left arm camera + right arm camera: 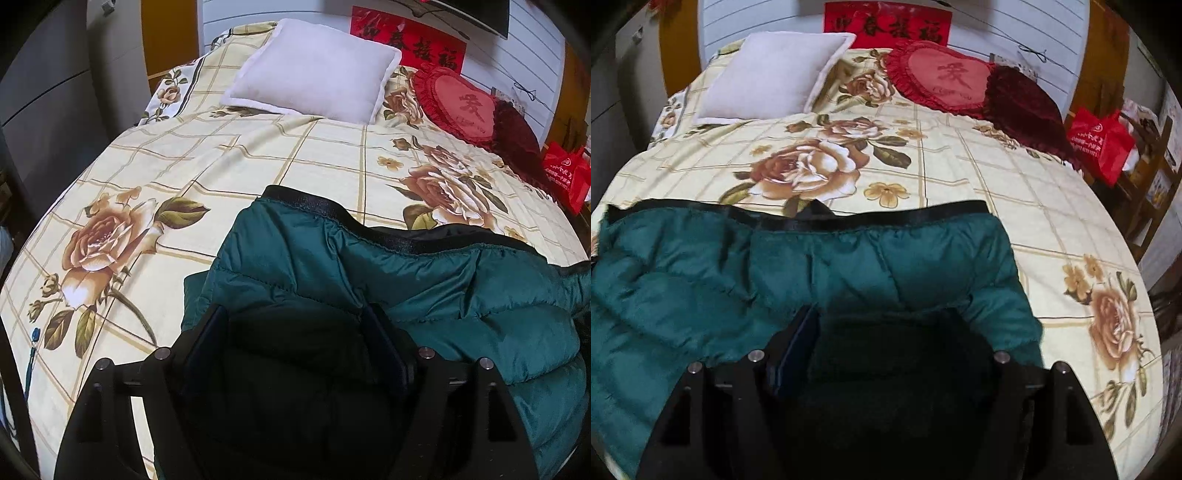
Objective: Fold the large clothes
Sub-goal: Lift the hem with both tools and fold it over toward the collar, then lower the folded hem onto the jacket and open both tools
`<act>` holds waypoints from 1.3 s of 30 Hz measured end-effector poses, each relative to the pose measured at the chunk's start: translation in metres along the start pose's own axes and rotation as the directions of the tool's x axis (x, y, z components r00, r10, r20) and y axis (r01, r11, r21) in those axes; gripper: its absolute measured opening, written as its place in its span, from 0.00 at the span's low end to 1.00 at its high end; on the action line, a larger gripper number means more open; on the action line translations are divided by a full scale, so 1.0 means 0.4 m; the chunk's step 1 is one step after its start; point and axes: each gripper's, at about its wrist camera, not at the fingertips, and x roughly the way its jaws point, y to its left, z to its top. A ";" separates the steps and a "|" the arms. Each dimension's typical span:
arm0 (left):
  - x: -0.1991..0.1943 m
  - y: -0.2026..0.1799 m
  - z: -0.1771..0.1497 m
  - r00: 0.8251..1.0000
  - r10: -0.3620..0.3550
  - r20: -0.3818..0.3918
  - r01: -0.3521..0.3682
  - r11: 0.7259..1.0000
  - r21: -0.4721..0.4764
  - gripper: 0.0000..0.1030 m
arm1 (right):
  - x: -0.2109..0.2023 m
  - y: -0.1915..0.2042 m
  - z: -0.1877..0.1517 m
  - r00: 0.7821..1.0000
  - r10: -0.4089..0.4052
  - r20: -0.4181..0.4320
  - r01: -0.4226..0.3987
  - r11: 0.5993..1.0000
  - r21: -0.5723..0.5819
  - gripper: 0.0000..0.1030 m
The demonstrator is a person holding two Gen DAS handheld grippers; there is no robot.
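A teal puffer jacket (424,280) lies near; its black hem (798,218) faces bare bedspread (229,158). Both the left gripper (295,325) and right gripper (882,325) have jaws apart, gripping nothing.

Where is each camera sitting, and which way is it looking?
Left wrist view: sits on the left gripper, looking down across the green jacket toward the white pillow; only its two black fingers show.
Right wrist view: sits on the right gripper, looking the same way over the jacket's other end; only its fingers show.
Both share: the jacket, floral bed cover, white pillow, heart cushion and red banner.
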 end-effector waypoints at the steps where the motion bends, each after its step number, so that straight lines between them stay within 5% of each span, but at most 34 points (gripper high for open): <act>1: 0.000 0.001 -0.002 1.000 -0.002 0.002 0.002 1.000 -0.001 0.58 | -0.036 -0.006 -0.008 0.999 0.022 0.023 -0.022 1.000 0.006 0.71; 5: 0.004 0.000 0.001 1.000 -0.002 0.006 0.002 1.000 -0.001 0.58 | -0.130 -0.020 -0.053 0.995 0.063 0.073 -0.064 0.998 0.007 0.71; 12: -0.012 0.003 -0.008 1.000 0.009 0.012 -0.009 1.000 0.002 0.58 | -0.042 -0.013 -0.105 0.999 0.050 0.006 -0.050 0.999 0.003 0.76; 18: -0.088 0.033 -0.025 0.999 -0.014 0.037 0.014 1.000 -0.009 0.57 | -0.122 -0.014 -0.102 0.998 0.059 0.022 -0.060 0.998 0.015 0.76; 25: -0.198 0.073 -0.099 0.995 -0.043 0.094 0.042 0.999 0.015 0.57 | -0.192 -0.019 -0.163 0.996 0.079 0.043 -0.079 0.997 0.012 0.76; 30: -0.220 0.083 -0.162 0.996 -0.058 0.064 0.057 0.998 0.023 0.57 | -0.129 -0.015 -0.205 0.999 0.039 0.001 -0.039 0.999 0.000 0.81; 39: -0.257 0.096 -0.220 0.996 -0.075 0.038 0.074 0.997 0.025 0.57 | -0.200 -0.028 -0.205 0.997 0.078 0.000 -0.078 0.996 0.035 0.85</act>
